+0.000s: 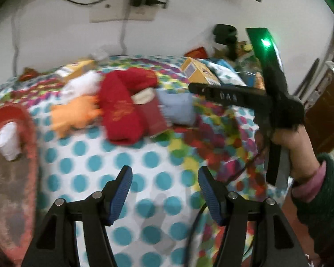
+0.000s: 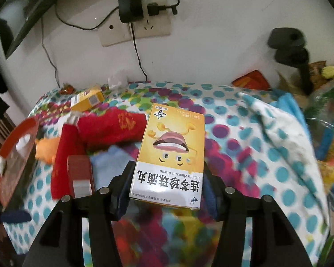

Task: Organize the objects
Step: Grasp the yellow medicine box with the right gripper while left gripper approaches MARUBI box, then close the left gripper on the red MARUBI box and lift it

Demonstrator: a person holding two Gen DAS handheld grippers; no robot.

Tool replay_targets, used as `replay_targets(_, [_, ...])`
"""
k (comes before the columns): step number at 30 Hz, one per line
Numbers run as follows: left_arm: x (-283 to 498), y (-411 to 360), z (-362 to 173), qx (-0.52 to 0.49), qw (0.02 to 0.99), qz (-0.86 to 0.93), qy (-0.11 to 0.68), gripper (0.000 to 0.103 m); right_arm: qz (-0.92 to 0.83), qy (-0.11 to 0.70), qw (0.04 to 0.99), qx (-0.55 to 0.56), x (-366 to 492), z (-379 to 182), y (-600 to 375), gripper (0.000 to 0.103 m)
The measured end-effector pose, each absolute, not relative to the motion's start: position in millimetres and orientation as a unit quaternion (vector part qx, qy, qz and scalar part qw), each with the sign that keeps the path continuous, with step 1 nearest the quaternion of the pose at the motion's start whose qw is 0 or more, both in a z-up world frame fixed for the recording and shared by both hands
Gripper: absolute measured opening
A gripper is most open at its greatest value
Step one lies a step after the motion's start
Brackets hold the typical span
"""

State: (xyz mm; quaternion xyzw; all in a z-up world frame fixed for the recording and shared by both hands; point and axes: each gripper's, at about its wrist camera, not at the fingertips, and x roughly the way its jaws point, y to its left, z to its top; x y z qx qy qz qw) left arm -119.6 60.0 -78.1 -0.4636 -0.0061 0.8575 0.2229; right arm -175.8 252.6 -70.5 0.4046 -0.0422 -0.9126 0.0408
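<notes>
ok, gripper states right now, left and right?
Left gripper: open, nothing between the fingers.
Right gripper: shut on the yellow medicine box.

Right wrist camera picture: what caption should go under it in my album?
The right gripper clamps a yellow medicine box above a polka-dot cloth, beside red towels.

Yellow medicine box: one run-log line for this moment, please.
right gripper: jaws shut on yellow medicine box | left gripper: jaws open, empty, over dotted cloth | red towel: untouched
</notes>
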Motion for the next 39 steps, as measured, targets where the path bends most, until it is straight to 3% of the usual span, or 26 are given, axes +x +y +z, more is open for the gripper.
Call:
replay_targets(7, [-145, 85, -83, -0.457, 0.249, 0.853, -0.028, 0.063, -0.914, -0.05, 0.05, 0.399, -140, -77, 268, 0.053])
replay_targets(21, [-199, 68, -94, -0.473, 0.189, 0.856, -0.085, 0.063, -0.91, -0.073, 0.076, 0.402, -133, -95, 276, 0.051])
replay_targets(29, [-201, 84, -104, -0.477, 0.181, 0.859, -0.039, 0.063, -0.906, -0.062, 0.08, 0.412, -135, -99, 271, 0.05])
replay_targets(36, [-207, 82, -107, -0.484, 0.185, 0.852, -0.075, 0.063, -0.902, -0.04, 0.073, 0.423, -138, -102, 263, 0.049])
replay_targets(38, [-207, 81, -107, -0.483, 0.179, 0.853, -0.079, 0.055, -0.899, -0.042, 0.075, 0.429, -140, -104, 264, 0.049])
replay_targets(39, [-208, 81, -107, -0.486, 0.177, 0.853, -0.077, 0.04, -0.899, -0.042, 0.076, 0.429, -140, -104, 264, 0.049])
